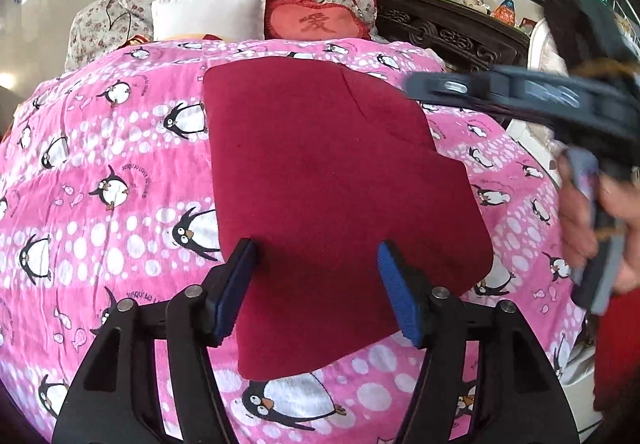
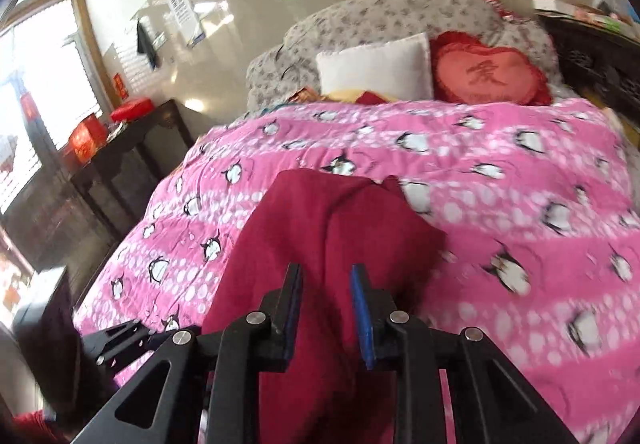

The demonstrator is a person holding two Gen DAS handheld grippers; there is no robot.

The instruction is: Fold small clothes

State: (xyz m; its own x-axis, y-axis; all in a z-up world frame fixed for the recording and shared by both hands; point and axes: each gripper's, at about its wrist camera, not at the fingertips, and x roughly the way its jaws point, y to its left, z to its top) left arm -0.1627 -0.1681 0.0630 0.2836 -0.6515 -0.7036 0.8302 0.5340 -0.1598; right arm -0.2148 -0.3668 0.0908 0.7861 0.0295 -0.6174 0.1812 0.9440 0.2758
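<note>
Bed with pink penguin quilt [image 1: 100, 148], the carrying surface; a white pillow [image 1: 208, 14] and a red heart cushion [image 1: 316, 22] lie at its head edge. The dark red garment [image 1: 320, 184], folded into a flat panel, lies on the middle of the quilt, its long axis running from the foot edge toward the head edge and leaning slightly to the right in the left wrist view. Left gripper [image 1: 316, 284]: jaws spread apart over the garment's near end, the cloth lying beneath and between them, the pads not pressing it. Right gripper [image 2: 326, 308]: jaws narrowly parted and empty, raised over the garment's right side; the picture is blurred. The garment extends straight ahead of both grippers. The left gripper appears the nearer to the cloth, and so the better placed for a next fold along that axis.
</note>
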